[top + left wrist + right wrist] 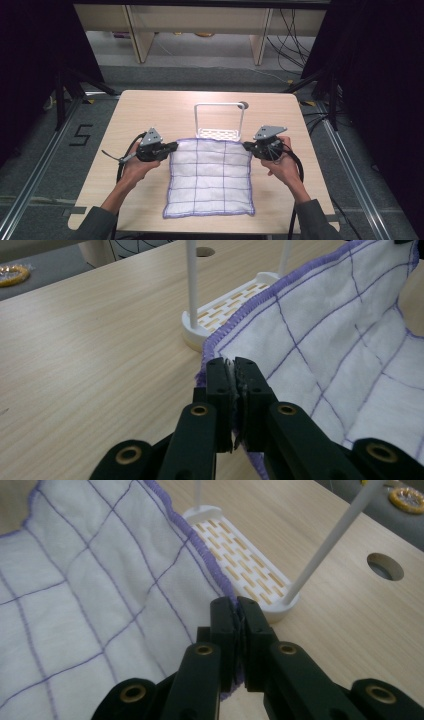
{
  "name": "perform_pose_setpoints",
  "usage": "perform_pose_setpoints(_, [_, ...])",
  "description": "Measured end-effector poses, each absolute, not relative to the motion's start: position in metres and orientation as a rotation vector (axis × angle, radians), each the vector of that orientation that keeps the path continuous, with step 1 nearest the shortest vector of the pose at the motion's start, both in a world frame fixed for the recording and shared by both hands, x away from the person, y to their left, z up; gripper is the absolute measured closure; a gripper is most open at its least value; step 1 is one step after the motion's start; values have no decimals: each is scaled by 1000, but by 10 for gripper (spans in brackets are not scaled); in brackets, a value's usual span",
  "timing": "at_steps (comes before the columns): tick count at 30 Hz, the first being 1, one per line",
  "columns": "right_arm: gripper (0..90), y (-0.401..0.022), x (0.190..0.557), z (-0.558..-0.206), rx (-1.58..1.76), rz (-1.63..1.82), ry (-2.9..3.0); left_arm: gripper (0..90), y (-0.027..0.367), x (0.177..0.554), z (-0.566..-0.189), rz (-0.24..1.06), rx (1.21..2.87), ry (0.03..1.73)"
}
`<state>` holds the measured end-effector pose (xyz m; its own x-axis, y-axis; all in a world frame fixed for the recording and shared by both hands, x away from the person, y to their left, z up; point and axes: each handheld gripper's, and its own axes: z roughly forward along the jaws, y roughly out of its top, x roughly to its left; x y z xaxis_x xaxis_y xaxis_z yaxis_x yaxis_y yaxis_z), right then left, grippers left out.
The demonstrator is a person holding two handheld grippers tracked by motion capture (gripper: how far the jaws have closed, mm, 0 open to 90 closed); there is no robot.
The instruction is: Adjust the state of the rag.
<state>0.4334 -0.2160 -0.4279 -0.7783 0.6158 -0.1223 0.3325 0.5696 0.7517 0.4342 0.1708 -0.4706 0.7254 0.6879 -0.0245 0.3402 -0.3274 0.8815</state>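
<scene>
A white cloth (210, 177) with a purple grid and purple hem lies spread on the wooden table (150, 107). My left gripper (172, 146) is shut on the cloth's far left corner, and my right gripper (247, 146) is shut on its far right corner. In the left gripper view the jaws (234, 365) pinch the hem of the cloth (325, 355), which rises off the table. In the right gripper view my gripper (236, 605) clamps the hem of the cloth (90, 580) the same way. Just beyond the cloth's far edge stands a white rack (219, 120) with a slotted base and an upright frame.
A round hole (243, 105) is cut in the table behind the rack. Beyond the table's far edge are wooden furniture legs (142, 37) and cables (290, 35) on the floor. Bare table top lies left and right of the cloth.
</scene>
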Motion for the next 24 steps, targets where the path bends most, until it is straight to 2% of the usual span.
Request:
perform_pose_setpoints(10, [867,-219,390,-425,687,1101,2460,845,178,384,-468,474,1957,665])
perform_pose_setpoints(15, [864,-222,367,-433,670,1089,2513,836,180,353,-479,436,1968,631])
perform_pose_setpoints(24, [860,-225,339,-452,663,1043,2564,816,182,325,-491,430,2001,592])
